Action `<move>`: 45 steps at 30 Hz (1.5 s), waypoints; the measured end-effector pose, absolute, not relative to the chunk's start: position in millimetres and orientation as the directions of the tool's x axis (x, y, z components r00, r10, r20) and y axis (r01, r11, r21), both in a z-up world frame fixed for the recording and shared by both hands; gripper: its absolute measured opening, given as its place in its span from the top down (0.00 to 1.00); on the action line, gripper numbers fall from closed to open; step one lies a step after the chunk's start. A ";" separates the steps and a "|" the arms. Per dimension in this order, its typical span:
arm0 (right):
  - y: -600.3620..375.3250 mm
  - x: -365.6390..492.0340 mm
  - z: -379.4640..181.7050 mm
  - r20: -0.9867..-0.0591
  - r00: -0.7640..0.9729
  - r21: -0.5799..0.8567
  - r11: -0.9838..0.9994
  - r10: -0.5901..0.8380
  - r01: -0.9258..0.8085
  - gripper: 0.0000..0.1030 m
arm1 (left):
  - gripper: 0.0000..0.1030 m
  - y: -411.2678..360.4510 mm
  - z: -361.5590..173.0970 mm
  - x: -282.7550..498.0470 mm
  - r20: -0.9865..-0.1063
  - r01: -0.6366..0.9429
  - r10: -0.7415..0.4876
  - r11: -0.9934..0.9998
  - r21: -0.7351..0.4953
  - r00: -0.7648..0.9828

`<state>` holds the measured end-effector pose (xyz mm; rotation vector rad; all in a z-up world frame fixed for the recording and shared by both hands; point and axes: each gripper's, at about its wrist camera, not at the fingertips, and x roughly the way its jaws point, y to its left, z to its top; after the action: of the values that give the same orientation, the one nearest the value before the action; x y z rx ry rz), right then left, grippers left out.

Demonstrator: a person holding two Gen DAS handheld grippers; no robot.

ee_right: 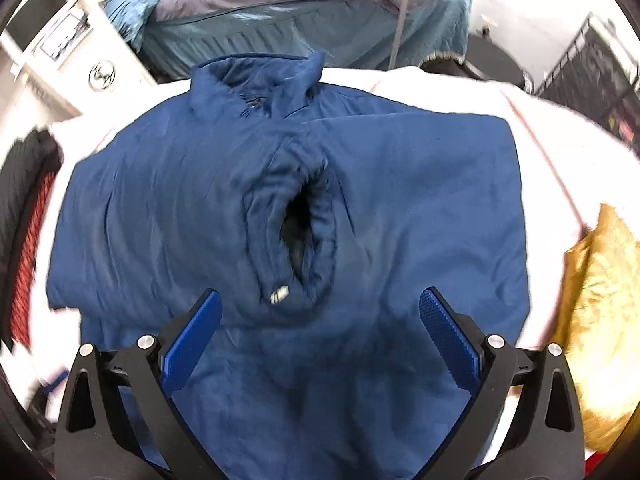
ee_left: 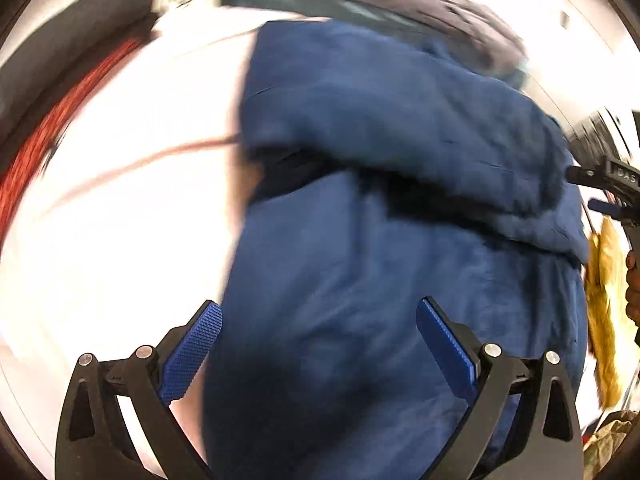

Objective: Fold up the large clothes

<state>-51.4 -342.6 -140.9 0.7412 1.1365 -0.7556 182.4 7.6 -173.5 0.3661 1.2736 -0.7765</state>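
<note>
A large dark blue jacket lies spread on a white surface, collar at the far end. A sleeve lies folded across its middle, the cuff opening facing me. My right gripper is open and empty just above the jacket, near the cuff. In the left wrist view the jacket fills the middle, with a folded sleeve across it. My left gripper is open and empty over the jacket's left edge. The right gripper shows at the far right.
A gold cloth lies at the jacket's right, also in the left wrist view. A red and black cloth lies at the left. A pile of light blue and grey bedding lies beyond the collar. A black wire rack stands far right.
</note>
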 end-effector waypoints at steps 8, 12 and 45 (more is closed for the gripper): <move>-346.2 -20.2 -172.8 -0.957 0.290 0.244 0.504 -0.014 0.828 0.82 | 0.07 51.7 -185.1 204.2 -0.957 0.579 -0.275 0.797 -0.172 0.093; -335.9 -21.7 -158.2 -0.951 0.274 0.150 0.557 -0.146 0.817 0.85 | 0.07 42.3 -181.4 204.4 -0.953 0.590 -0.288 0.788 -0.179 0.096; -217.5 -190.0 -217.8 -0.996 0.048 -0.017 0.731 -0.068 0.682 0.20 | 0.07 54.8 -199.9 175.7 -0.982 0.700 -0.186 0.706 -0.105 0.040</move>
<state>-190.0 -217.5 -217.8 0.5443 1.4191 -0.6175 175.7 54.8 -199.9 0.4681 1.3729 -0.7178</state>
